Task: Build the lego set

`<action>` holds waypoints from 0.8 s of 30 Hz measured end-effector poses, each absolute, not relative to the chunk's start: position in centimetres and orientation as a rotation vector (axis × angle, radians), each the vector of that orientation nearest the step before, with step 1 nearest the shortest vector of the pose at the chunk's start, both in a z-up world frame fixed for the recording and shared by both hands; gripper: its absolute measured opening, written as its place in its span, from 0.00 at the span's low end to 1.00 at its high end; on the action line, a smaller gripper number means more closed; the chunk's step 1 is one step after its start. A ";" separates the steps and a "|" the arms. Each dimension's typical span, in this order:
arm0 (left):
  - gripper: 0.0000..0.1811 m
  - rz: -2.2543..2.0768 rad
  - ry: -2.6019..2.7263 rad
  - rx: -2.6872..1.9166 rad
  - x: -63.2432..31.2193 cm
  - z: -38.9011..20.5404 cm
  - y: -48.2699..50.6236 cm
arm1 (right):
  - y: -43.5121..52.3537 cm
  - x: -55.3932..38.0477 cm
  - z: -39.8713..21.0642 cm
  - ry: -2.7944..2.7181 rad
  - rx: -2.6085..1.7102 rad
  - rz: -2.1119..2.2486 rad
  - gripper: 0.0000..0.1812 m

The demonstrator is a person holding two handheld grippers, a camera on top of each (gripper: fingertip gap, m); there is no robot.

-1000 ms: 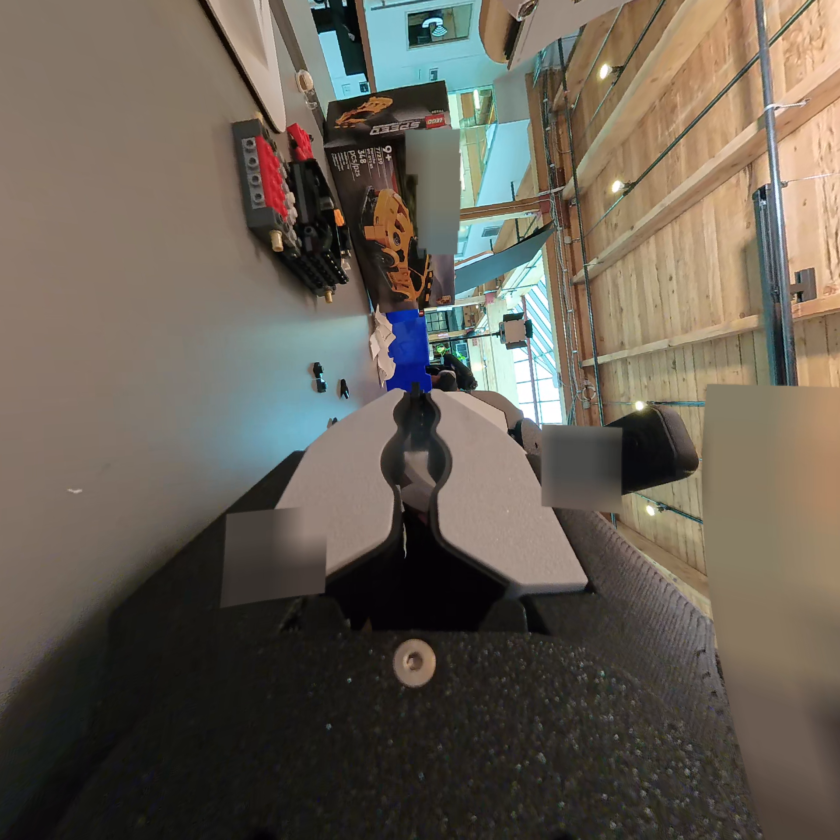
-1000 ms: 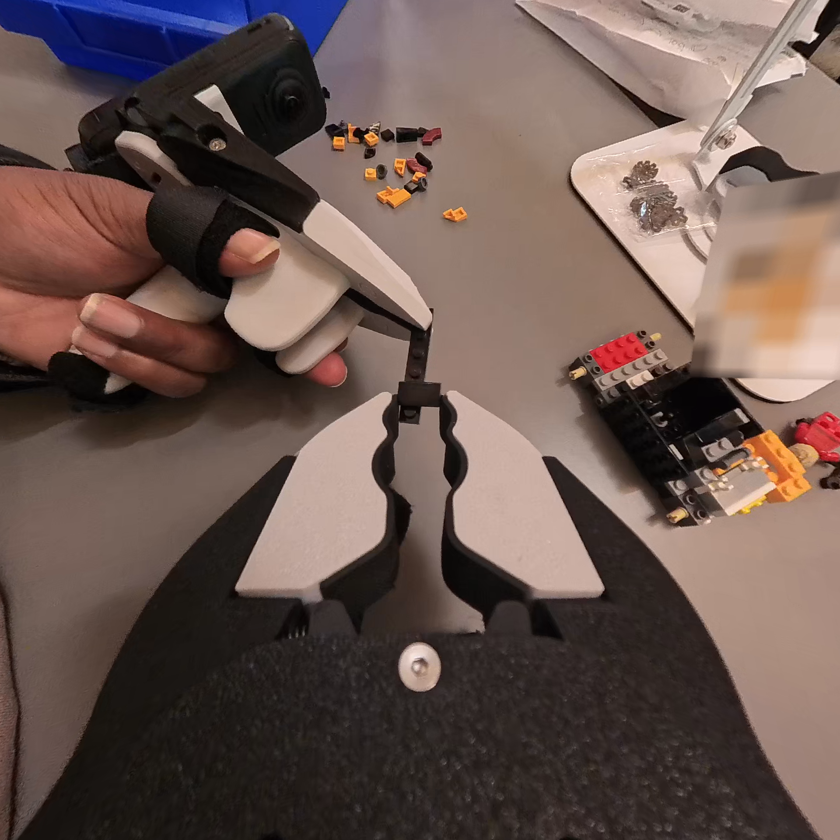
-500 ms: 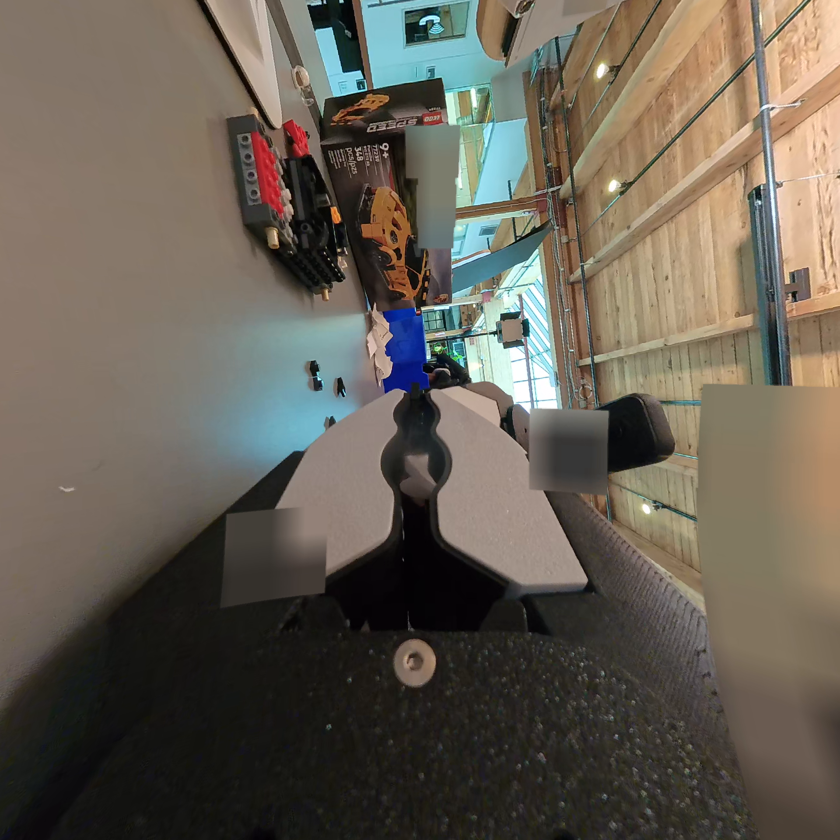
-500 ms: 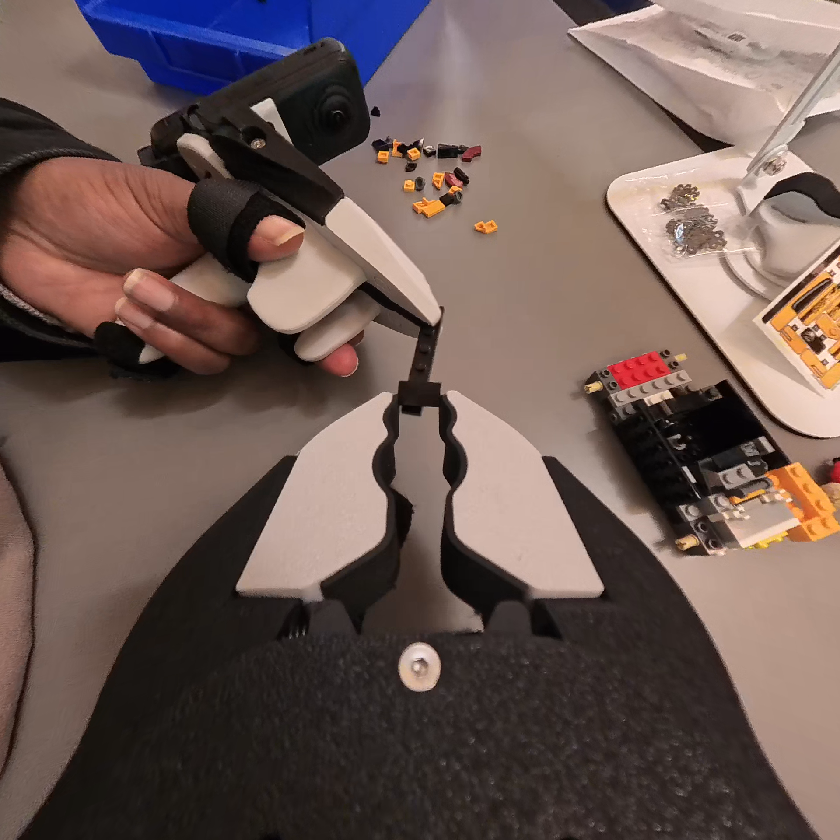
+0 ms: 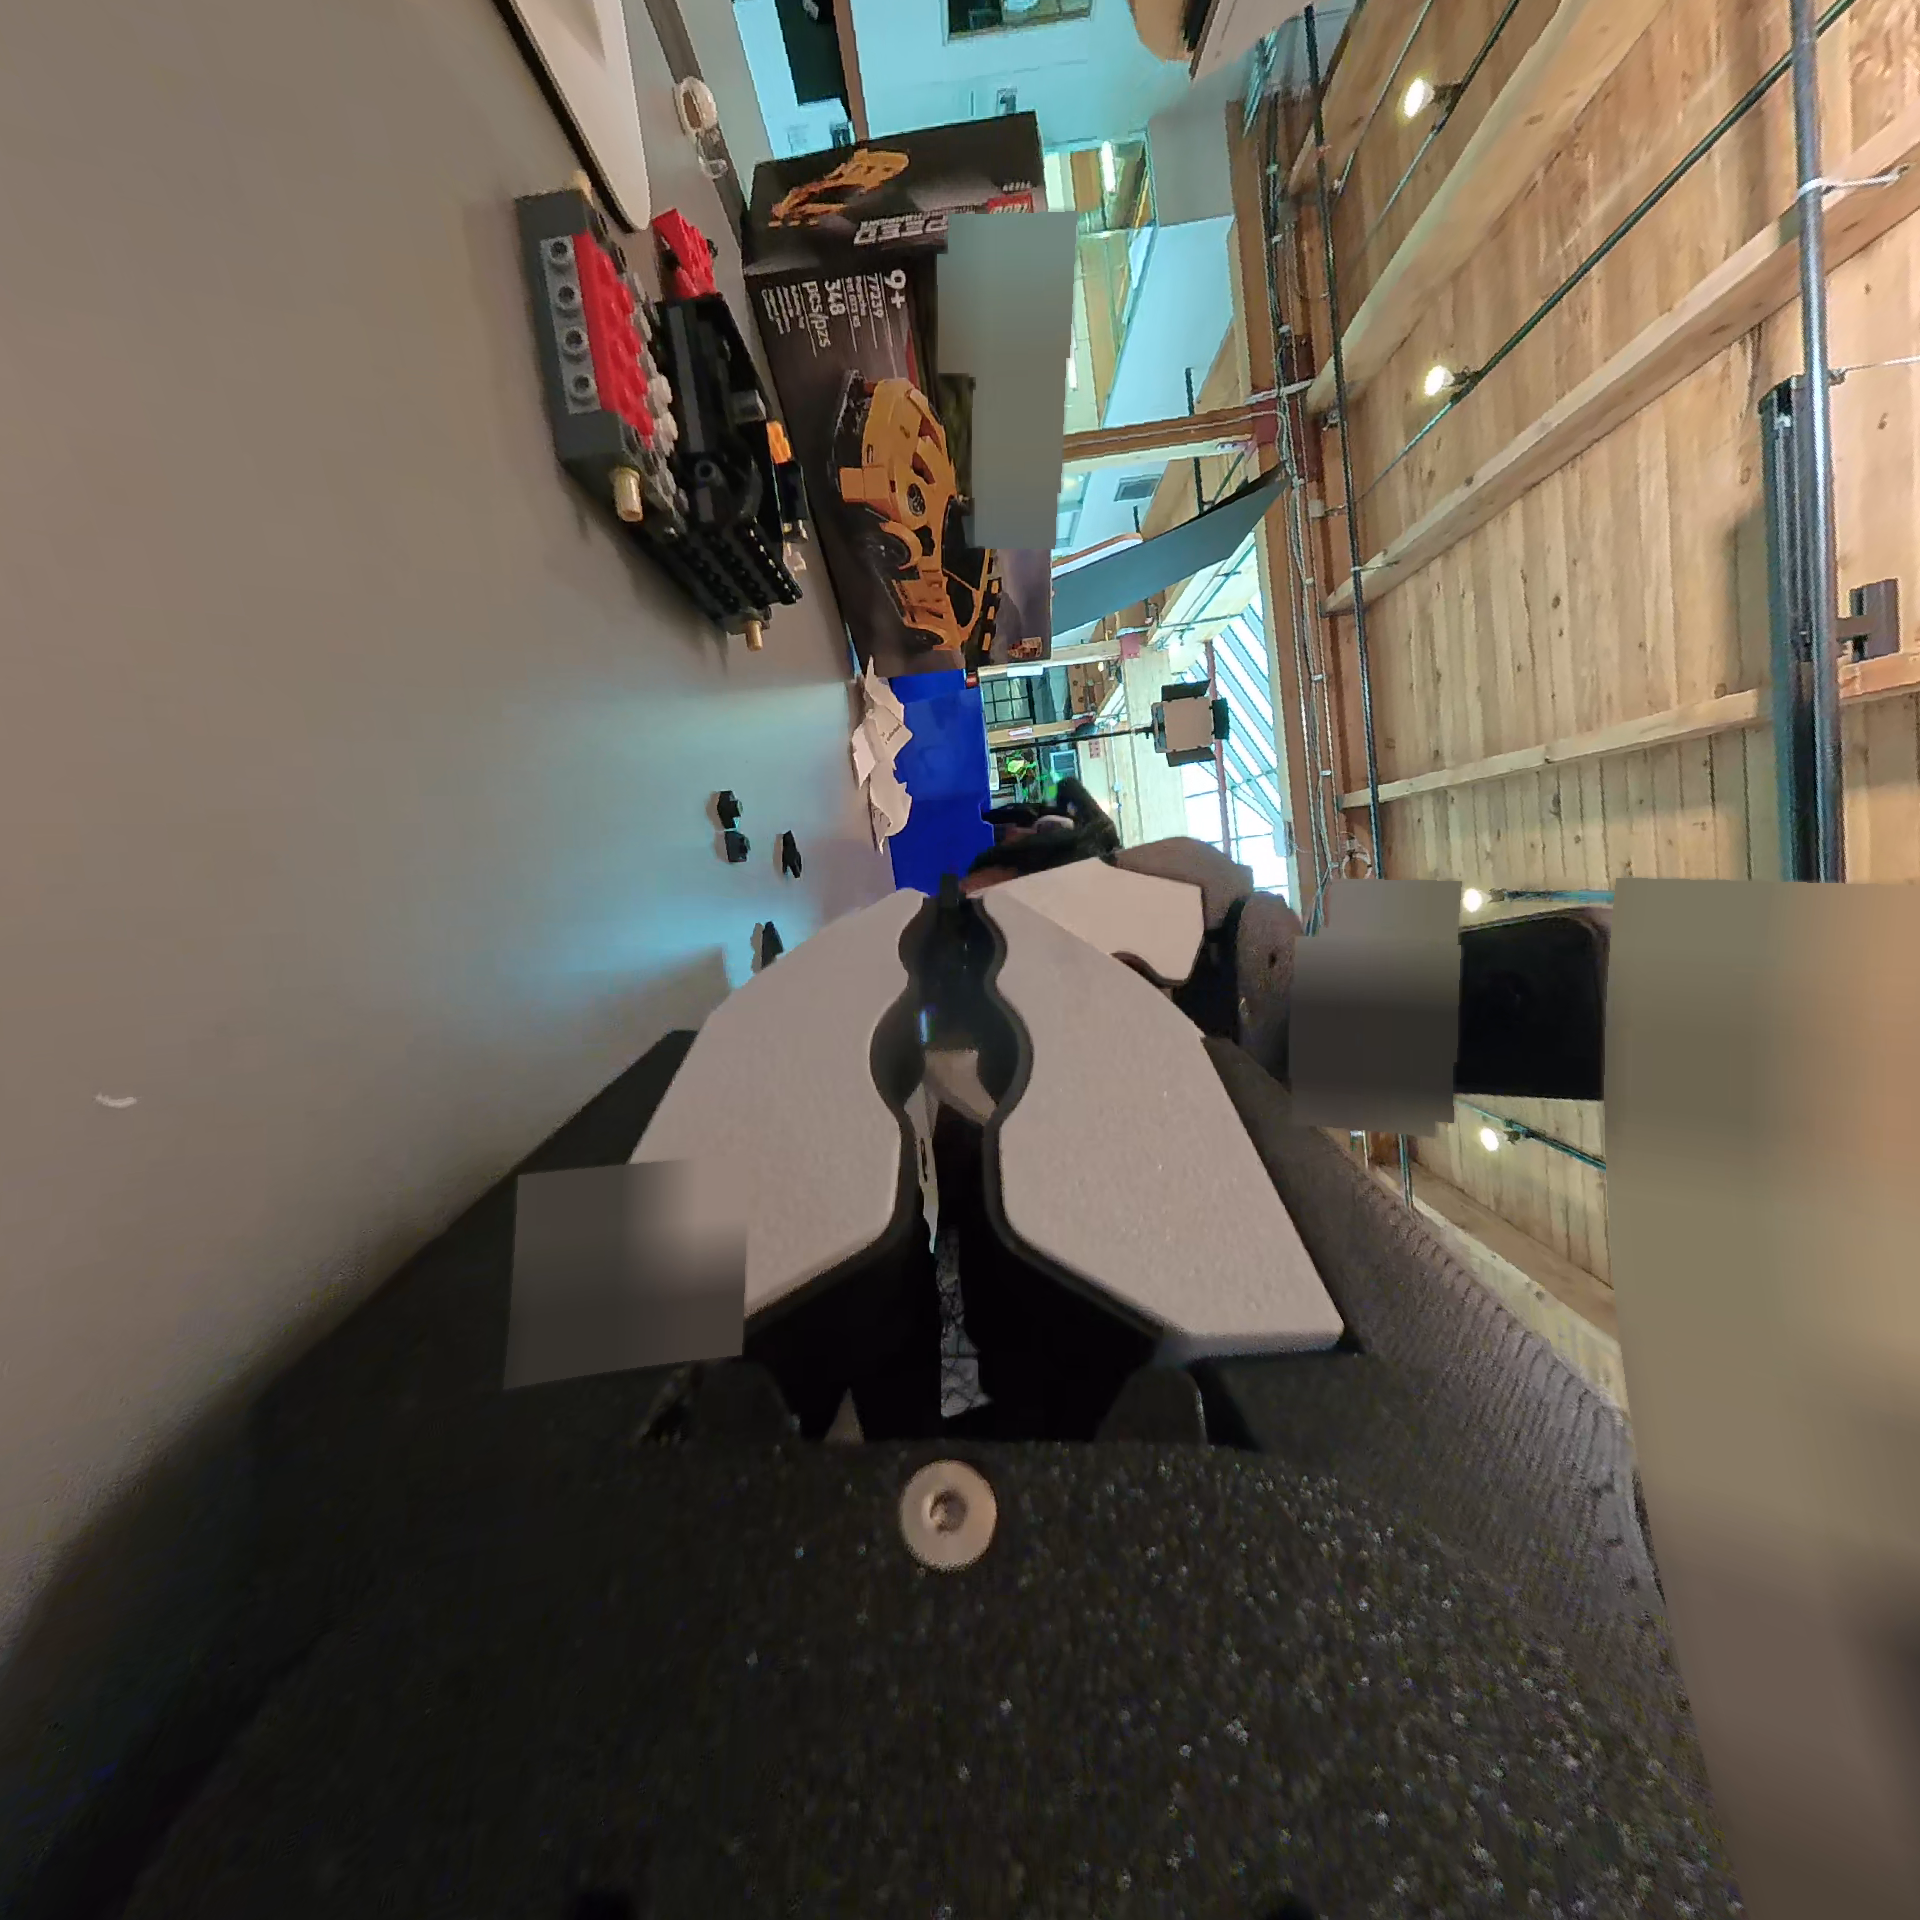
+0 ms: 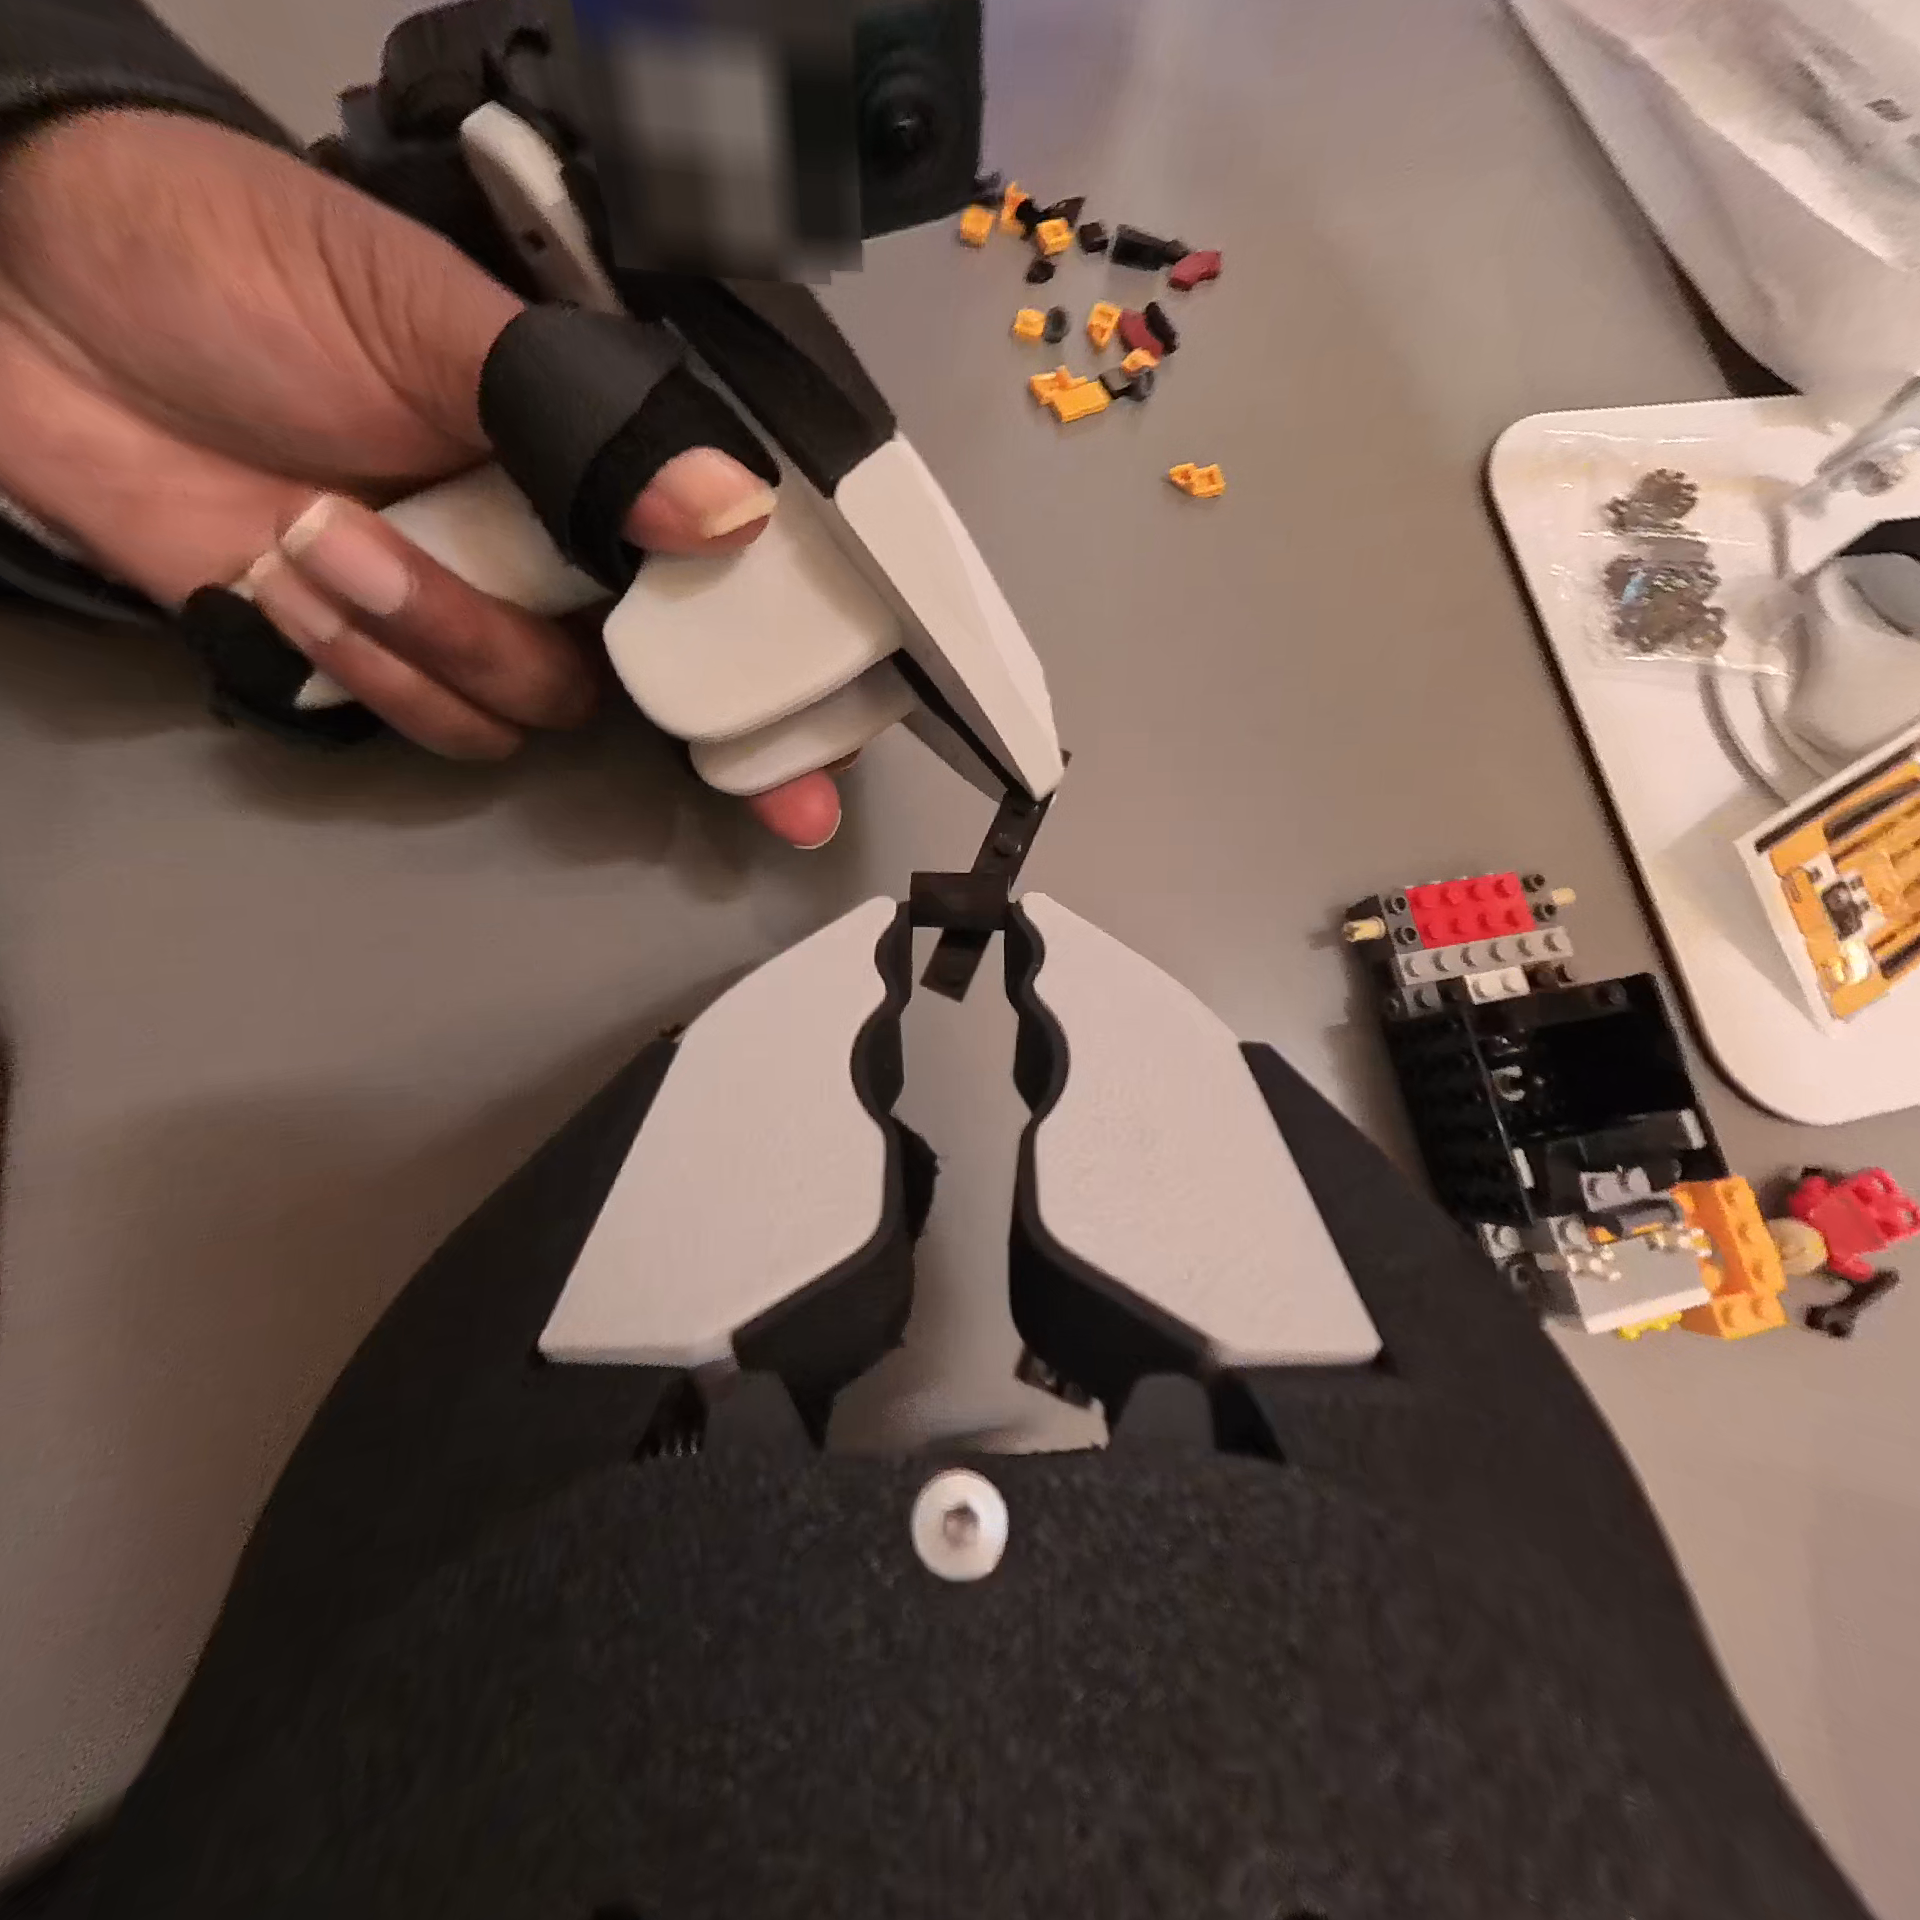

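My left gripper is shut on the far end of a long thin black plate. In the right wrist view the left gripper comes in from the upper left, held by a hand. My right gripper is shut on a small black brick that sits across the plate. The plate's lower end pokes down between the right fingers. Both are held above the grey table. The partly built black, grey, red and orange car chassis lies to the right; it also shows in the left wrist view.
Loose orange, black and dark red pieces lie at the back. A white tray with bagged parts and a sticker sheet is at the right. A red piece lies by the chassis. The set box and a blue bin stand behind. Less than 4 cm separates the two grippers' tips. From either gripper's tips it is about 25 centimetres to the red piece.
The two grippers have come closer together. The black plate has tilted, and its end now reaches past the small black brick, down between the right fingers. Both views have shifted slightly.
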State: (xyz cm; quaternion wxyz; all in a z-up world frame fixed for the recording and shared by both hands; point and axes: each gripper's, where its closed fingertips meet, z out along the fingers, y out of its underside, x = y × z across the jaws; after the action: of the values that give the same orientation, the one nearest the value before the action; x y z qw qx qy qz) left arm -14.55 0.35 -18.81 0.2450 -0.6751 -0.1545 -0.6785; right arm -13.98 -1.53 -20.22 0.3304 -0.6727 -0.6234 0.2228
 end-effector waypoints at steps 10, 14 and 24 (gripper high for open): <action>0.03 -1.927 -0.328 -1.940 -12.5 -19.6 -1.2 | -3.0 -11.4 -20.8 -2.266 -1.547 0.589 0.10; 0.03 -1.938 -0.299 -1.953 -12.1 -19.6 -1.5 | -3.2 -11.0 -20.7 -2.388 -1.541 0.594 0.10; 0.03 -1.909 -0.330 -1.928 -13.1 -19.5 -0.8 | -2.0 -11.1 -20.1 -2.150 -1.590 0.571 0.11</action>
State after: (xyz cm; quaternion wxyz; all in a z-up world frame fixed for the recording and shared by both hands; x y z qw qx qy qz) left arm -13.05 -0.83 -19.54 0.2028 -0.6907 -0.1184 -0.6840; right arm -11.05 -1.96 -20.14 0.2021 -0.5696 -0.7701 0.2044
